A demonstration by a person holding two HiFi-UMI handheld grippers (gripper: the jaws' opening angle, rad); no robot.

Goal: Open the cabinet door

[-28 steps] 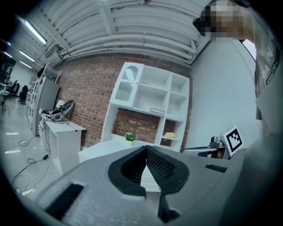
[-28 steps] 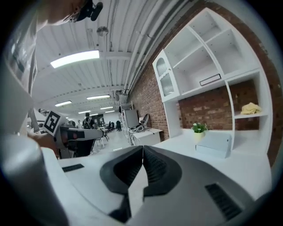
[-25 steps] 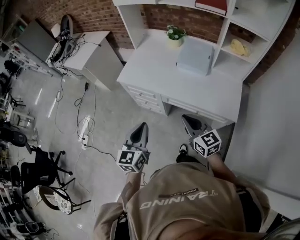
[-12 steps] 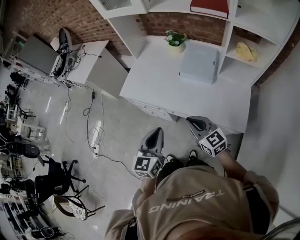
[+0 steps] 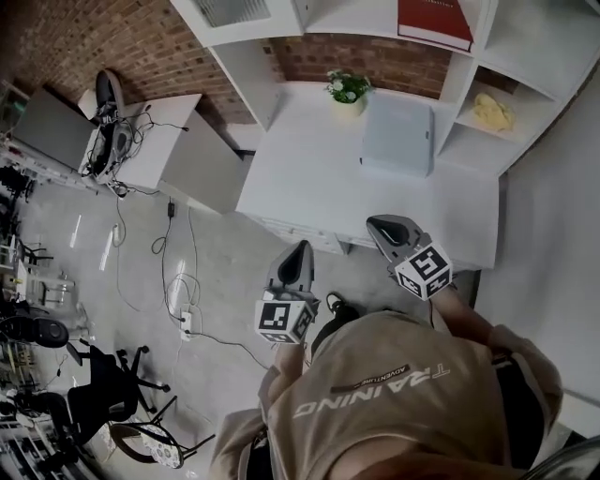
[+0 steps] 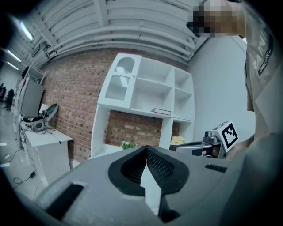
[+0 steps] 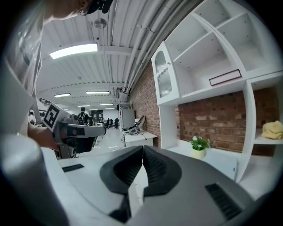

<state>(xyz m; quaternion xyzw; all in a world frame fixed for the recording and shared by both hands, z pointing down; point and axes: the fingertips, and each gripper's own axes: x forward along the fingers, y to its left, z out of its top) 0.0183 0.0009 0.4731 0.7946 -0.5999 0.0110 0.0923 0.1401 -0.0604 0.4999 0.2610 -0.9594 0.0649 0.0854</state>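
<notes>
The white cabinet door (image 5: 225, 11) with a glass pane closes the top left bay of the hutch above the white desk (image 5: 309, 178). It shows arched and closed in the left gripper view (image 6: 120, 79) and in the right gripper view (image 7: 162, 75). My left gripper (image 5: 298, 251) hangs over the floor just before the desk, jaws shut and empty (image 6: 146, 148). My right gripper (image 5: 380, 225) reaches the desk's front edge, shut with nothing in it (image 7: 143, 148). Both point nearly level at the hutch, far below the door. Each gripper shows in the other's view, the right gripper (image 6: 194, 145) and the left gripper (image 7: 95, 128).
On the desk stand a potted plant (image 5: 348, 87) and a grey box (image 5: 397, 138). A red book (image 5: 433, 19) and a yellow cloth (image 5: 494, 111) lie on the shelves. Drawers (image 5: 300, 232) sit under the desk. A side table (image 5: 141, 141), floor cables (image 5: 183, 281) and chairs (image 5: 103, 394) are at left.
The person has stepped closer to the desk. Both grippers have moved forward with it, and the right one now reaches the desk's front edge. Both stay shut.
</notes>
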